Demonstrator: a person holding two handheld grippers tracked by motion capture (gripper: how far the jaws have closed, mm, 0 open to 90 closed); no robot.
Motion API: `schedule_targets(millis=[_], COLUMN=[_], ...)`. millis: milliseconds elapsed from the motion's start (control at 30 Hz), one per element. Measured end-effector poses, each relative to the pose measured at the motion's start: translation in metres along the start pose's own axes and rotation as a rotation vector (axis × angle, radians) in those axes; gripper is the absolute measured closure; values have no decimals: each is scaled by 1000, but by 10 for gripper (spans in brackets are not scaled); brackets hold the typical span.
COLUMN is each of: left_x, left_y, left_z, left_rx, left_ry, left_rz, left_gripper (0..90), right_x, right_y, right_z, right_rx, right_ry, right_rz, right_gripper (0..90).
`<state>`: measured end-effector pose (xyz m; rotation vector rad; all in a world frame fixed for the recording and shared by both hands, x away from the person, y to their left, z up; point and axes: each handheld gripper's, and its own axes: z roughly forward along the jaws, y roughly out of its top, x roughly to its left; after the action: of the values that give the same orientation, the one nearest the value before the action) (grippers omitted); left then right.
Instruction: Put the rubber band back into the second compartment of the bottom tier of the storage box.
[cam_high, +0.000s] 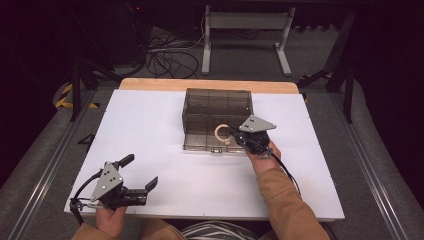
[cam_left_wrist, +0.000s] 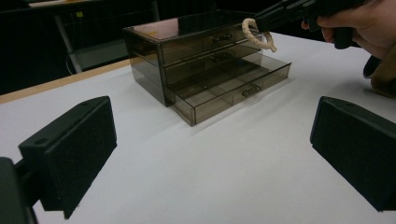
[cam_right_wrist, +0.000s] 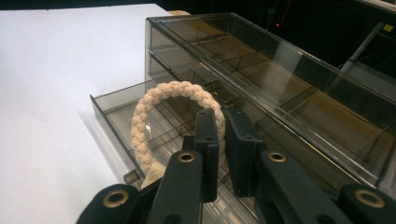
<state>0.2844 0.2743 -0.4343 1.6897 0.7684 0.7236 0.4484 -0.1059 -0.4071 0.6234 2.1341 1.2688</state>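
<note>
White tabletop carries everything: nearest, the left claw rests with jaws wide apart (nothing between them). Farther on, the right claw pinches a cream rope ring above the open bottom drawer of a smoky plastic drawer box.

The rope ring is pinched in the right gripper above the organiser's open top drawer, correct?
Not quite. The rope ring is pinched in the right gripper, but the open drawer is the bottom one of the organiser; the drawers above it are shut. The left gripper view shows this best.
</note>
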Motion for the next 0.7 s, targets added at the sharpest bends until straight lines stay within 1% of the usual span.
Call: schedule_targets(millis=[267,700], left_x=[0,0], left_y=[-1,-1], left_z=[-3,-4], left_rx=[-1,-3], left_ry=[11,13], left_rz=[0,-2], left_gripper=[10,10], right_x=[2,3], right_y=[-4,-12], right_z=[12,28], right_rx=[18,41], right_ry=[0,-16], right_rz=[-27,-35], right_gripper=[840,840])
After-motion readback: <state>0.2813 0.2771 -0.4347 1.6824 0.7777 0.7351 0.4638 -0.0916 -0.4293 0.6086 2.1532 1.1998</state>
